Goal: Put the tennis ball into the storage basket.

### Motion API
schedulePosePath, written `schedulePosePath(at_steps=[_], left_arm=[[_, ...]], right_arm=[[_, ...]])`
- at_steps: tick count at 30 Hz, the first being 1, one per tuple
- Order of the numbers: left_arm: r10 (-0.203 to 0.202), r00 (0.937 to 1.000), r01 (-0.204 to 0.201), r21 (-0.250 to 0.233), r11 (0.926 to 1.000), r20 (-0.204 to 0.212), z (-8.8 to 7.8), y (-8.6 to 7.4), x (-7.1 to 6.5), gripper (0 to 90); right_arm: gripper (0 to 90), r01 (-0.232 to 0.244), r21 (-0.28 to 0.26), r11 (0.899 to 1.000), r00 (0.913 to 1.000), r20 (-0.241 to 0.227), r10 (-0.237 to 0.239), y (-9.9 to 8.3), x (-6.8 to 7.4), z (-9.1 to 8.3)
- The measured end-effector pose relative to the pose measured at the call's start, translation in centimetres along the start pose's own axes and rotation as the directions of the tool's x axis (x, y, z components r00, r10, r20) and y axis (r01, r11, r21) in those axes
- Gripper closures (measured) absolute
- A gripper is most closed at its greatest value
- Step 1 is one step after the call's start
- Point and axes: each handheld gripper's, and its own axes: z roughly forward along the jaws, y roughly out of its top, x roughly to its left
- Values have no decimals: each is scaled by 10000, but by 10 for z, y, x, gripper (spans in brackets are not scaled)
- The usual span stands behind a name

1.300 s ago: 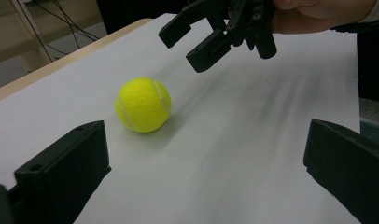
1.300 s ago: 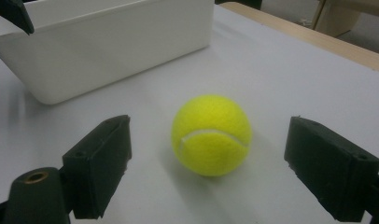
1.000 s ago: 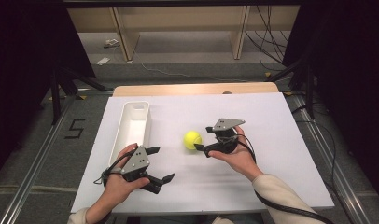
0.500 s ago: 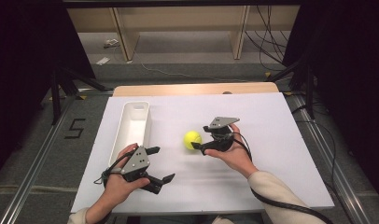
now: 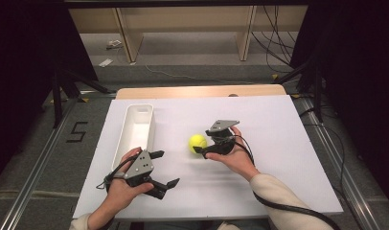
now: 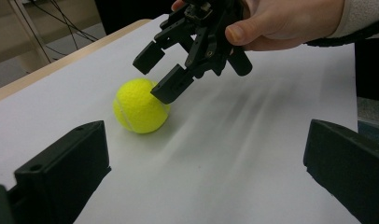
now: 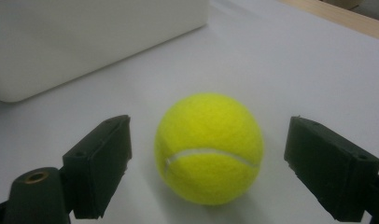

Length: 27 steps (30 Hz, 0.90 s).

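A yellow tennis ball (image 5: 198,142) rests on the white table top (image 5: 279,143), to the right of a long white tray (image 5: 141,106). My right gripper (image 5: 203,142) is open just right of the ball, low over the table. In the right gripper view the ball (image 7: 208,147) lies between the two spread jaws of that gripper (image 7: 215,170), with a gap on each side. My left gripper (image 5: 166,168) is open near the front edge with nothing in it, pointing toward the ball (image 6: 141,106) and the right gripper (image 6: 156,74).
The tray's white wall (image 7: 85,37) stands a short way beyond the ball. A wooden strip (image 5: 197,91) runs along the table's far edge, with shelving legs and cables on the floor behind. Bare white surface stretches right of the right hand.
The right gripper has slid a little to the left, closer to the ball, so its jaws now flank it. The ball and the left gripper have stayed put.
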Motion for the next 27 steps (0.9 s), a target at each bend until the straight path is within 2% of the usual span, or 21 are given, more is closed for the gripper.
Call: schedulePosePath(at_steps=[13, 27], left_arm=[[10, 10000, -10, 7, 10000, -4, 0, 0, 0, 0], [-2, 10000, 2, 6, 10000, 19, -1, 0, 0, 0]], right_arm=[[155, -54, 272, 9996, 10000, 24, 53, -1, 2, 17], [155, -150, 536, 9985, 9996, 265, 136, -4, 0, 29]])
